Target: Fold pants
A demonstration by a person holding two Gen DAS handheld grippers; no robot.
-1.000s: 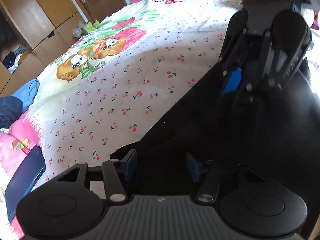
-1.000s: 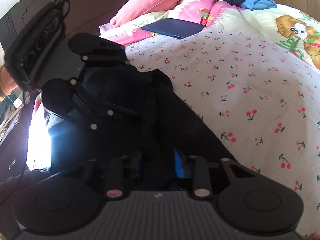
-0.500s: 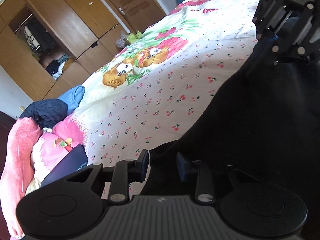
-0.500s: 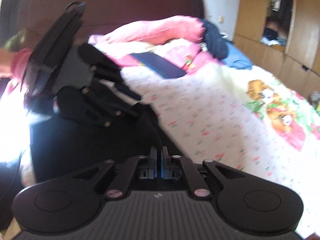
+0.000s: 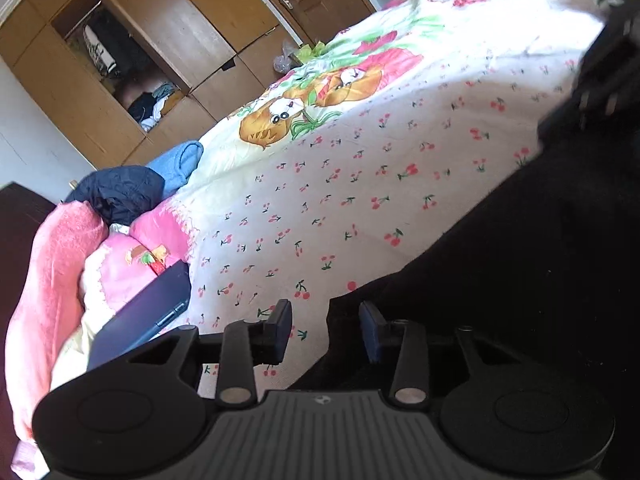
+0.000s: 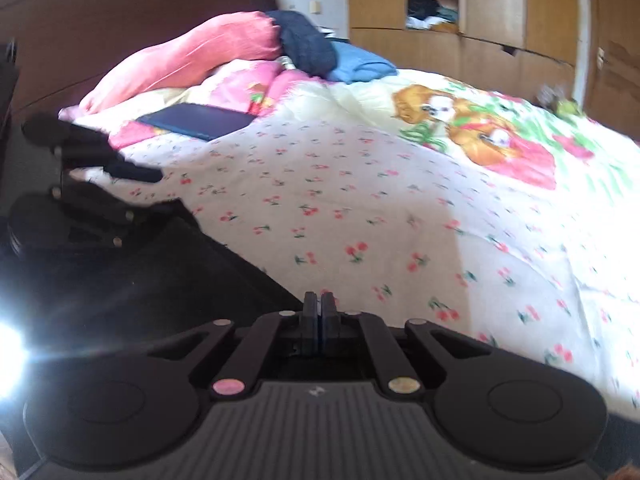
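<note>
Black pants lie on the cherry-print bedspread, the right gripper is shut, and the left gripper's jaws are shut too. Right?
Not quite. The left gripper has its jaws apart, with the corner of the black pants between them, as the left wrist view shows. The right gripper is shut, and the pants lie on the cherry-print bedspread.

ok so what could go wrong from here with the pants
1. The left tool stands open around the edge of the black pants, pads not pressing; lifting now could leave that corner behind.
2. The right tool is shut at the cloth's edge; its hold is unclear, so the fabric may slip.
3. The dark tablet lies on the bedspread nearby; dragged fabric might nudge it.
</note>
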